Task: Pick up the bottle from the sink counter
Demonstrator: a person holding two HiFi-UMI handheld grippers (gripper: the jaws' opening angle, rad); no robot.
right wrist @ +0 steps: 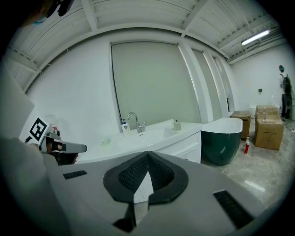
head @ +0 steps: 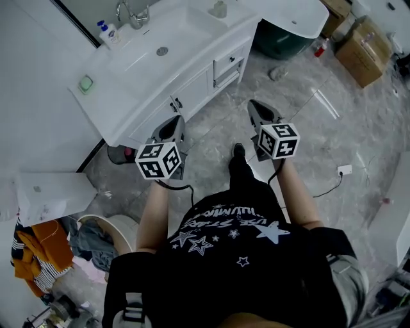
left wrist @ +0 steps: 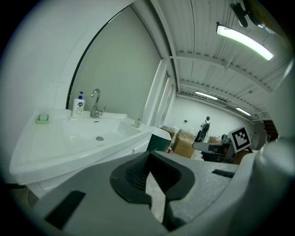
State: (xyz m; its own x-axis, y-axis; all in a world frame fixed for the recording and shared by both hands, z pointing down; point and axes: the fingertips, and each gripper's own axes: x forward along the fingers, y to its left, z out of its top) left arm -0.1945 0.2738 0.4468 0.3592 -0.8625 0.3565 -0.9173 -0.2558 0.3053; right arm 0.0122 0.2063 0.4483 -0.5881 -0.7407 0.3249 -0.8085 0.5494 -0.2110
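A: Bottle (head: 107, 32) noted upright at the back of the sink counter (head: 118, 102), just beside the tap (head: 132, 14). White body, blue pump top, label on the front.

B: Handling judged: light plastic, fairly stiff, likely slick if wet, easily tipped by the pump. Best taken round the body at mid-height, below the neck.

A: Left gripper (left wrist: 148, 156) and right gripper (right wrist: 147, 156) recorded with jaws together, nothing held; both well apart from the bottle.
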